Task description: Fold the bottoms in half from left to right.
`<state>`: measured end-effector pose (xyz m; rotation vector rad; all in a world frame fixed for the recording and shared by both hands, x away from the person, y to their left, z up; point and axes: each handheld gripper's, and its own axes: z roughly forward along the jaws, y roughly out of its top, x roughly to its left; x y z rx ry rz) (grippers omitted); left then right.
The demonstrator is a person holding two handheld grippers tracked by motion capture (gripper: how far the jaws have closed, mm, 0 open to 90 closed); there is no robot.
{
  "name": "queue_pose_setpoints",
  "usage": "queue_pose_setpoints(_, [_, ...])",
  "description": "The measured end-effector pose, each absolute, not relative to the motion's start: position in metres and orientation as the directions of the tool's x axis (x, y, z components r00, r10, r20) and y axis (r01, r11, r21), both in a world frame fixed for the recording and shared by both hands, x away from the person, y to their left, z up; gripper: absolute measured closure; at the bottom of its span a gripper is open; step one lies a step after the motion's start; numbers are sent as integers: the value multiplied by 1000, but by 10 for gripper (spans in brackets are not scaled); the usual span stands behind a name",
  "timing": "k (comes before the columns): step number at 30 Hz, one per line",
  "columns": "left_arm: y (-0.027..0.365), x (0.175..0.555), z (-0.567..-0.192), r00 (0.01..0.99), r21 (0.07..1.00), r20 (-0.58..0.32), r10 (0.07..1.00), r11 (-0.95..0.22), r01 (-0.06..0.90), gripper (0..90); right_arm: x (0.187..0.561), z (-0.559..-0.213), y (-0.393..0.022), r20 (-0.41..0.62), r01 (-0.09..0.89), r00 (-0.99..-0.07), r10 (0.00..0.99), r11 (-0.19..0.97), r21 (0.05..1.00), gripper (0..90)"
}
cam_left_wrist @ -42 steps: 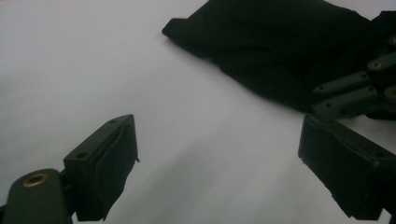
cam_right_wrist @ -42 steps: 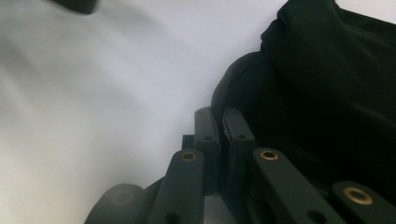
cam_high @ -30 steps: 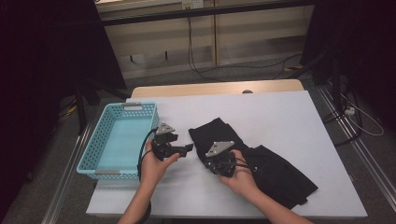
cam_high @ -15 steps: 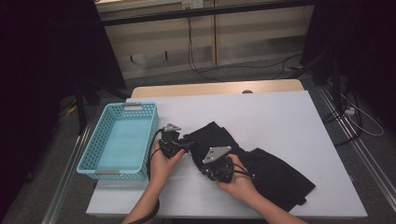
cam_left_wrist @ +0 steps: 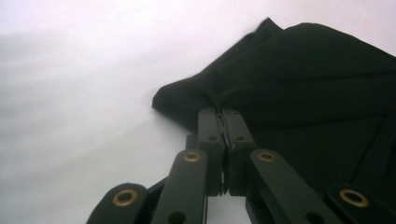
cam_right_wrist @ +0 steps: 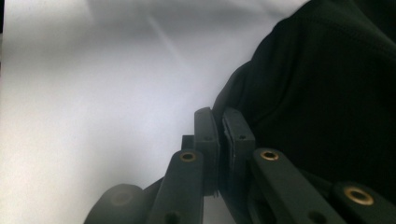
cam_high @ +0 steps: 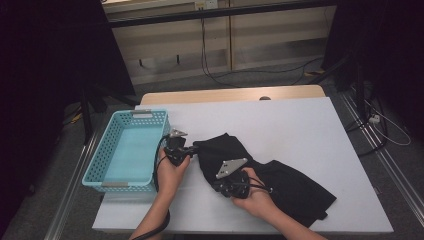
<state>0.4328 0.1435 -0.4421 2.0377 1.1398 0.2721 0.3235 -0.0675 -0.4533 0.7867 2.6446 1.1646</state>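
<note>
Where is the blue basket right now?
In the high view, the blue basket sits at the table's left edge, just left of the left gripper.

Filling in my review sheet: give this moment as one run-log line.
phase: gripping | left gripper: jaws just closed, pinching edge of black fabric garment | right gripper: shut on its edge | light blue plastic basket: beside | white table

Basket (cam_high: pixel 127 150) left of garment (cam_high: pixel 280 182) on table (cam_high: pixel 300 125)
</note>
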Motion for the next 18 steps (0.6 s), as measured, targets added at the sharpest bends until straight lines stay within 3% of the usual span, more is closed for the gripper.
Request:
queue_pose_setpoints(4, [145,432,-444,564,700,-171,808,-303,647,874,327,-447,-72,107,425,-842,528,529,734,702])
queue_pose_setpoints(10, [149,431,-443,551,689,-152,821,-312,654,876,340,-425,-90,92,434,-804,587,474,766,571])
queue_pose_setpoints(18, [150,430,-443,549,682,-148,823,-317,659,895,375,-421,-129,79,520,-651,755,368,771,540])
